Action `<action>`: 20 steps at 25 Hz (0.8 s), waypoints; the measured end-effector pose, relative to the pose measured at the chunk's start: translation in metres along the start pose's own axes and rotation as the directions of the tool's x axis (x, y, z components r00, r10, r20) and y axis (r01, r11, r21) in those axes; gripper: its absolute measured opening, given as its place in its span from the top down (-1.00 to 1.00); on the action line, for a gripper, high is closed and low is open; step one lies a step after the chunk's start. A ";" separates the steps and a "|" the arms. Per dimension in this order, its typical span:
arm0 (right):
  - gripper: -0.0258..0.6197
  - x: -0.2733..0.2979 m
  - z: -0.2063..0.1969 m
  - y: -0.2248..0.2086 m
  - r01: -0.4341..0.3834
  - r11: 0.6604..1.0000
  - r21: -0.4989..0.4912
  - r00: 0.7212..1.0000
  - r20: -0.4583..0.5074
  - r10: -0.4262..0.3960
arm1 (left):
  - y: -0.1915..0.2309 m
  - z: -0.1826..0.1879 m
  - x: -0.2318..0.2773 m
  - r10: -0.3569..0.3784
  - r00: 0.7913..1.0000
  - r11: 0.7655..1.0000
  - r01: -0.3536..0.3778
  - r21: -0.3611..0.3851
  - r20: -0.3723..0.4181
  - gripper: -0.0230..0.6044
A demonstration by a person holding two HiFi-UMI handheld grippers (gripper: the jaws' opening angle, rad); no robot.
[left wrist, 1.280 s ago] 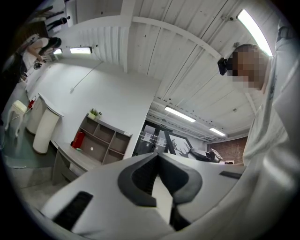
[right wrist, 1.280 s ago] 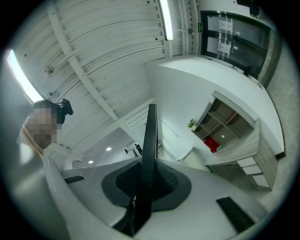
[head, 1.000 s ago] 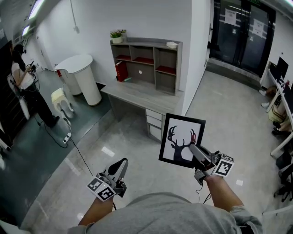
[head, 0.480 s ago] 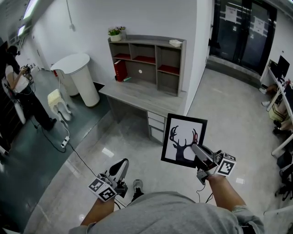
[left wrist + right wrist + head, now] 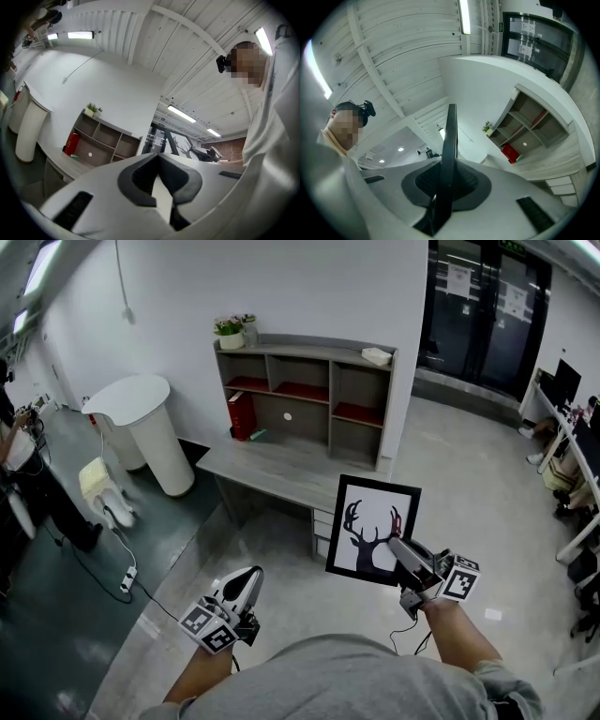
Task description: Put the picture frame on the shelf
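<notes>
Picture frame (image 5: pixel 373 530): held upright at centre right of the head view, its lower right edge pinched in my right tongs (image 5: pixel 397 546). My left tongs (image 5: pixel 246 579) are closed and empty, lower left. Risk: gripped by one thin edge only, it could pivot or slip on the way to the shelf (image 5: pixel 305 390), upper centre. Appearance: black border, white ground, black deer-head silhouette.

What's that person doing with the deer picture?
A person holds a gripper in each hand. The right gripper is clamped on the lower edge of the deer picture frame, held up in the air. The left gripper is shut and empty. The shelf stands ahead against the wall; the frame isn't on it yet.
</notes>
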State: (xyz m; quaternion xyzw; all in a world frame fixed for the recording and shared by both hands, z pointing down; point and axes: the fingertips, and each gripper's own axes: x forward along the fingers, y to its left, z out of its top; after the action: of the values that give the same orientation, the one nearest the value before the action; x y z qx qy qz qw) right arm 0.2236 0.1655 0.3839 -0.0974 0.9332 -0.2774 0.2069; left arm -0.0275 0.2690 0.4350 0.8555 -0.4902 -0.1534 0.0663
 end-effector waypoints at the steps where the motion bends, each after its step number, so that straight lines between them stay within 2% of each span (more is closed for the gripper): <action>1: 0.76 0.014 0.000 -0.005 0.000 1.000 -0.002 1.000 0.003 0.000 | 0.014 0.005 0.002 -0.005 1.000 1.000 0.005 0.000 0.002 0.89; 11: 0.76 0.113 0.001 -0.045 0.012 1.000 -0.016 1.000 0.026 -0.011 | 0.119 0.029 0.011 -0.019 1.000 1.000 0.019 -0.024 -0.017 0.89; 20: 0.76 0.150 0.006 -0.079 0.028 1.000 -0.009 0.999 0.035 -0.028 | 0.163 0.034 0.020 -0.022 0.999 0.999 0.021 -0.036 -0.026 0.89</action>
State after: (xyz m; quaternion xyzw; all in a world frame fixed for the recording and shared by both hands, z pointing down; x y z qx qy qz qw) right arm 0.0977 0.0525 0.3736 -0.1161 0.9293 -0.2741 0.2186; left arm -0.1628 0.1697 0.4425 0.8613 -0.4773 -0.1513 0.0864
